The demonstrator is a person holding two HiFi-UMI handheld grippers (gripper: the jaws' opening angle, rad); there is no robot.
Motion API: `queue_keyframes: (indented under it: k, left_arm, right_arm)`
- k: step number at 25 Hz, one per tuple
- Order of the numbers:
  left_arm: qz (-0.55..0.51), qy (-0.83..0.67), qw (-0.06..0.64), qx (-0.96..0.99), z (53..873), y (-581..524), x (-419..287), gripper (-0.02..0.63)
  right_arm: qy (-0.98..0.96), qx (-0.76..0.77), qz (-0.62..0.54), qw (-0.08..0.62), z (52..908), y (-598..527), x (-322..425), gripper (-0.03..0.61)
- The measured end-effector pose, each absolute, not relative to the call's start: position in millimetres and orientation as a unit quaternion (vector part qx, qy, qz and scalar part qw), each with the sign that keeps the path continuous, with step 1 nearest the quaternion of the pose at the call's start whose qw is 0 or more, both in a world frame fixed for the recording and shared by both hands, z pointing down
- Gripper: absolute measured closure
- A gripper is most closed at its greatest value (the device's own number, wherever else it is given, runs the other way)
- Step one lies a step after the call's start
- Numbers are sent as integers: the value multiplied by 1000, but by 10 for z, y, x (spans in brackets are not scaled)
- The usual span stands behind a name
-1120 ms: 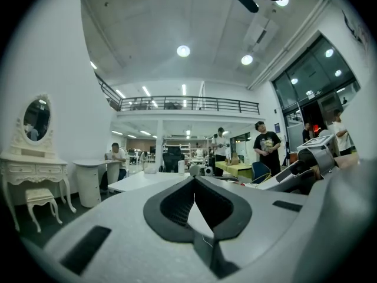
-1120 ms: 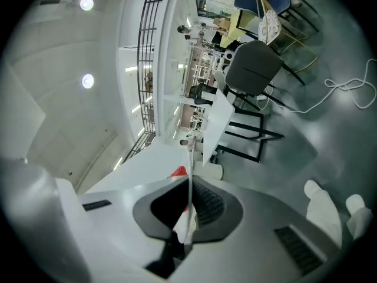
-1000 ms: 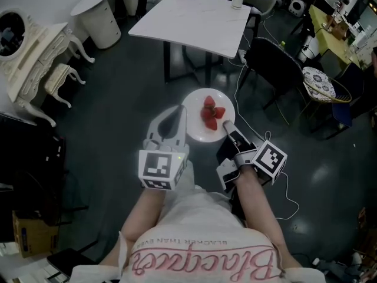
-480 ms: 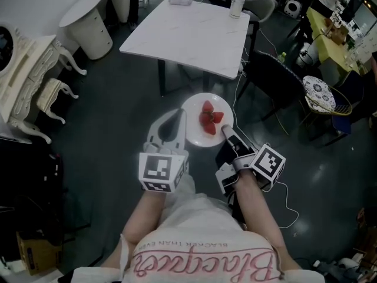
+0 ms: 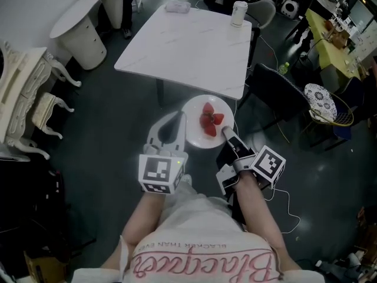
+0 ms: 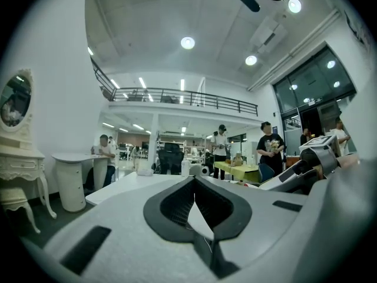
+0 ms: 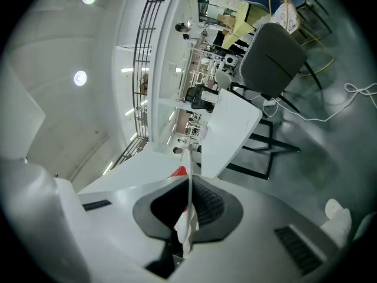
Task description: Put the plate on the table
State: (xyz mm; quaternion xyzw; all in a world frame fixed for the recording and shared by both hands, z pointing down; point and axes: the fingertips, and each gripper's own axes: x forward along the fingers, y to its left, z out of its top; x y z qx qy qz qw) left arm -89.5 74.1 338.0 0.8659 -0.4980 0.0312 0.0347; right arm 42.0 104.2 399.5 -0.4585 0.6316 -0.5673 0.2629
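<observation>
A white plate (image 5: 197,137) with a few strawberries (image 5: 209,120) is held in the air, just short of the near edge of the white square table (image 5: 188,40). My left gripper (image 5: 180,121) is shut on the plate's left rim, and my right gripper (image 5: 226,131) is shut on its lower right rim. In the left gripper view a thin white sliver of the plate (image 6: 199,218) sits between the jaws. The right gripper view shows the plate's edge (image 7: 188,202) clamped, with a strawberry (image 7: 178,172) behind and the table (image 7: 232,125) ahead.
On the table's far side stand a can (image 5: 238,13) and a small white object (image 5: 175,6). A black chair (image 5: 281,87) is right of the table, a patterned chair (image 5: 321,95) further right. A round white table (image 5: 82,13) and an ornate white dresser (image 5: 20,93) stand at the left.
The table has drawn nearer and fills more of the head view. Both grippers still hold the plate, which now sits close to the table's near edge.
</observation>
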Motion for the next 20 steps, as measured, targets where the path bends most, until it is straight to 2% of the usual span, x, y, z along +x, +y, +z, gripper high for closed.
queue_keyframes:
  k: [20]
  left_arm:
    - [30,-477,42,877,3460,-736,-1186,609]
  right_arm:
    - [623,-484,-562,249,4093,-436,223,568]
